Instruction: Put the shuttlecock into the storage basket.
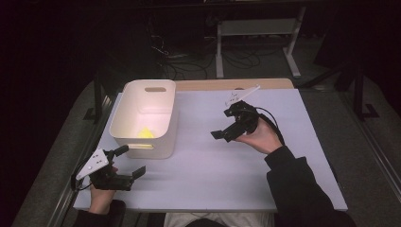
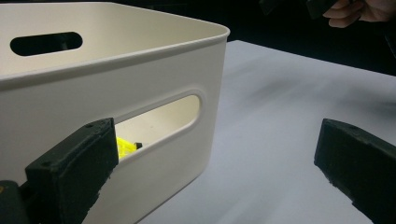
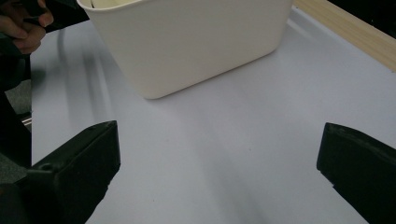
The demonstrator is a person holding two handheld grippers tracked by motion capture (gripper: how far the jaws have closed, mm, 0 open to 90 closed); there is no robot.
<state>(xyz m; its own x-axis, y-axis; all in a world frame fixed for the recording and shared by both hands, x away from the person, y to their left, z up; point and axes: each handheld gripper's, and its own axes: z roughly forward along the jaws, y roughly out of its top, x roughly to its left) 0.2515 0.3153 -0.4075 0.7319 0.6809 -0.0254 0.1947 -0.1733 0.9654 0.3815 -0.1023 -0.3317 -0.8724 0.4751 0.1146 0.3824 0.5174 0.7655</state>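
**Both grippers spread and empty beside the white bin**

We note a white bin standing on the left part of the pale table. A yellow object lies inside it on the floor, toward the near wall; we also catch it through the handle slot in the left gripper view. What it is, we cannot tell.

Left gripper: held at the near left edge, just near of the bin, jaws spread wide, nothing between them.

Right gripper: raised above the table to the right of the bin, apart from it, jaws spread, holding nothing. Its own view looks across bare table toward the bin wall
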